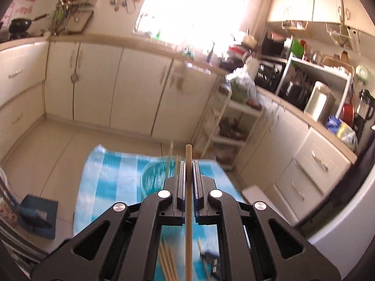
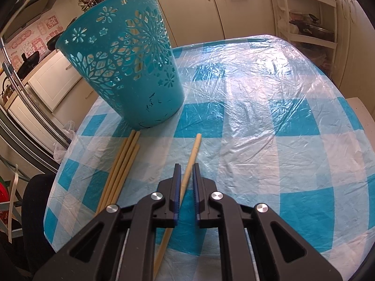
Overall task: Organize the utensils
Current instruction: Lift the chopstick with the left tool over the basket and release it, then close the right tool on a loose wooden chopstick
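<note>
My left gripper (image 1: 188, 164) is shut on a wooden chopstick (image 1: 188, 210), held high above the blue-checked table (image 1: 105, 175). The stick's tip pokes out past the fingertips. Below it stands the teal cut-out basket (image 1: 152, 178) with some sticks (image 1: 170, 157) upright in it. In the right wrist view my right gripper (image 2: 187, 166) is low over the table (image 2: 257, 117). Its jaws are closed in on a single chopstick (image 2: 193, 152) that crosses them at a slant, its far tip on the cloth. Three more chopsticks (image 2: 121, 168) lie side by side to the left, in front of the basket (image 2: 121, 58).
A clear plastic sheet covers the cloth. Loose chopsticks (image 1: 166, 262) show under my left gripper. Kitchen cabinets (image 1: 140, 86), a white shelf rack (image 1: 232, 126) and a crowded counter (image 1: 304, 93) ring the floor beyond the table. A dark chair back (image 2: 35, 210) stands at the table's left edge.
</note>
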Available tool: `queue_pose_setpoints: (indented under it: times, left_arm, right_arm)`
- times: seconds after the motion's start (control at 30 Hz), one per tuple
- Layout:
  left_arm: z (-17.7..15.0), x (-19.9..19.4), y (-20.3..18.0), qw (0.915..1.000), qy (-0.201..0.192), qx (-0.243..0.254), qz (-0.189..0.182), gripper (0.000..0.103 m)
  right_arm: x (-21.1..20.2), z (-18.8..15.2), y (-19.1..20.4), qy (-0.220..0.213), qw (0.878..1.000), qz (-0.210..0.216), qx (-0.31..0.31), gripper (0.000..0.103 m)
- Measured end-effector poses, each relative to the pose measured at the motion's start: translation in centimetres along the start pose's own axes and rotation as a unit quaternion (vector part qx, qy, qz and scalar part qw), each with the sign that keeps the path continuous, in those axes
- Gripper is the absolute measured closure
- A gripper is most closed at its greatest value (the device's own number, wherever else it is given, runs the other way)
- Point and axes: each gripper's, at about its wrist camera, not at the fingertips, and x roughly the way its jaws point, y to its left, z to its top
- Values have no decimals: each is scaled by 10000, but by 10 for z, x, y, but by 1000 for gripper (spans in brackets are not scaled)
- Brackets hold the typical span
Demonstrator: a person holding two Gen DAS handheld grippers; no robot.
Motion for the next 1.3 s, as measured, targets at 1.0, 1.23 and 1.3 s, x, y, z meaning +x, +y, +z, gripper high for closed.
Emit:
queue_pose_setpoints:
  times: [1.0,1.23,1.3]
  left_arm:
    - [-6,113,2,9900,-238,424,1327,94]
    - [-31,65,21,9798,-406,599,1864,34]
    - [-40,46,33,9784,-437,504,1955,28]
  right_arm:
    - [0,1,-4,5,9999,155,76,88]
    - [-1,-1,6,-2,9998,19,-198,82]
    - [-1,-2,7,-1,9997,-37,-260,82]
